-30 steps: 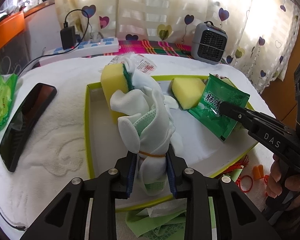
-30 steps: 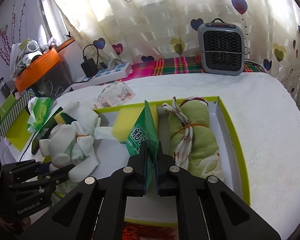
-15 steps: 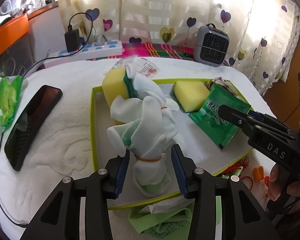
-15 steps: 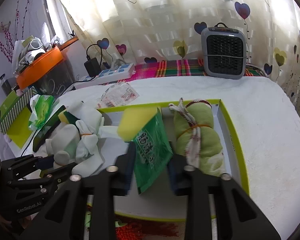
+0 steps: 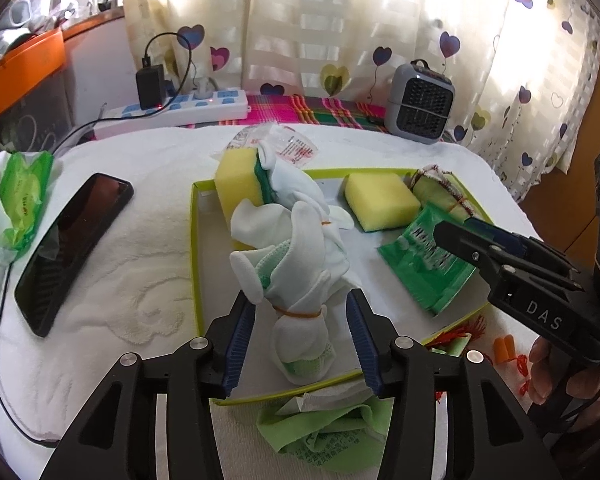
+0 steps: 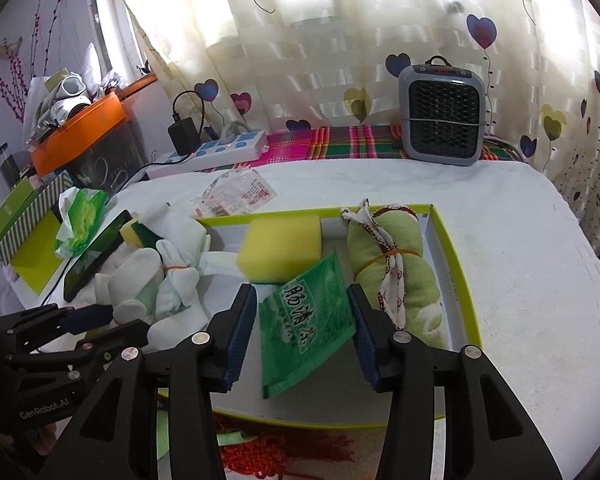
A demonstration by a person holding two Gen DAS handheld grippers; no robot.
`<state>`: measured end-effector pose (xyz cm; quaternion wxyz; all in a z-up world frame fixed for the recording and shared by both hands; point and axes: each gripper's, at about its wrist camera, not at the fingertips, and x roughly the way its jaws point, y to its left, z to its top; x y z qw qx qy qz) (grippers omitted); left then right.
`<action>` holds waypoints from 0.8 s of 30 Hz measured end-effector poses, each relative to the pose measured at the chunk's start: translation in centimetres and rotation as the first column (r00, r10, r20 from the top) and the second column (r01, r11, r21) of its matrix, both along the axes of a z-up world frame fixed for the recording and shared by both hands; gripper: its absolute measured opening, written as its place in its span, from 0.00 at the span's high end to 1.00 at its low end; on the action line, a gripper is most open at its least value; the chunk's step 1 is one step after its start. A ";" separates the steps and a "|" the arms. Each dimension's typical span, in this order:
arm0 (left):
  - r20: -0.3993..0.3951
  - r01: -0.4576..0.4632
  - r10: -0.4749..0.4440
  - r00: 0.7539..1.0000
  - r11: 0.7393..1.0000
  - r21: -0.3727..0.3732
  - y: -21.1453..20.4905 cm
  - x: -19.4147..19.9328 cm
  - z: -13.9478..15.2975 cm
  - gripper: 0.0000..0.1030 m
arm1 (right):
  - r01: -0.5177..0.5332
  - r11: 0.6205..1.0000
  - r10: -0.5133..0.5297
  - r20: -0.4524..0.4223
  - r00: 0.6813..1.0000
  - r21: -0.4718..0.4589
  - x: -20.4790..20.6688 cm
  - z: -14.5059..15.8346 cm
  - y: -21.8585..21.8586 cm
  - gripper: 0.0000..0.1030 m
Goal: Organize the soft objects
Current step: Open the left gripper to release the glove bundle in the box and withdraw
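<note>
A white tray with a lime rim [image 5: 195, 264] lies on the white towel. In it a white glove bundle [image 5: 296, 248] bound with a rubber band stands between the pads of my left gripper [image 5: 300, 304]; the jaws are opening and the pads are clear of it. In the right wrist view the green packet [image 6: 304, 320] lies tilted in the tray [image 6: 456, 280] between the opening jaws of my right gripper [image 6: 301, 296], loose. A yellow sponge [image 6: 280, 246] and a rolled green towel [image 6: 392, 272] lie behind it. A second sponge [image 5: 238, 180] leans behind the gloves.
A black phone [image 5: 72, 248] and a green tissue pack [image 5: 18, 200] lie left of the tray. A power strip [image 5: 180, 106] and a grey heater [image 5: 420, 108] stand at the back. Green wrapping [image 5: 320, 428], red cord and orange earplugs [image 5: 504, 350] lie at the front edge.
Both grippers have opened. The left let go of the glove bundle, which stays upright. The right released the green packet, which tipped from upright to lying tilted in the tray.
</note>
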<state>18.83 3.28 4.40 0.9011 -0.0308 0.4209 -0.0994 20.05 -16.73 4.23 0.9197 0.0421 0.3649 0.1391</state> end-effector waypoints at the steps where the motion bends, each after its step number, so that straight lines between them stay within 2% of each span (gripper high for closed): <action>1: 0.003 0.000 0.000 1.000 1.000 -0.002 0.1 -0.2 0.1 0.55 | -0.001 1.000 0.001 0.002 1.000 0.000 -0.1 0.0 0.0 0.54; 11: 0.019 -0.008 0.009 1.000 1.000 -0.022 1.0 -1.2 0.8 0.54 | 0.001 1.000 -0.001 0.014 1.000 -0.009 -1.1 0.6 0.1 0.53; 16: 0.030 -0.013 0.014 0.999 0.999 -0.037 1.8 -1.8 1.2 0.54 | 0.004 1.000 -0.003 0.017 1.000 -0.016 -1.6 0.8 0.1 0.46; 24: 0.041 -0.002 0.004 0.999 0.998 -0.067 2.5 -3.7 1.6 0.53 | -0.003 1.000 0.003 0.023 1.000 -0.001 -3.0 1.2 0.0 0.45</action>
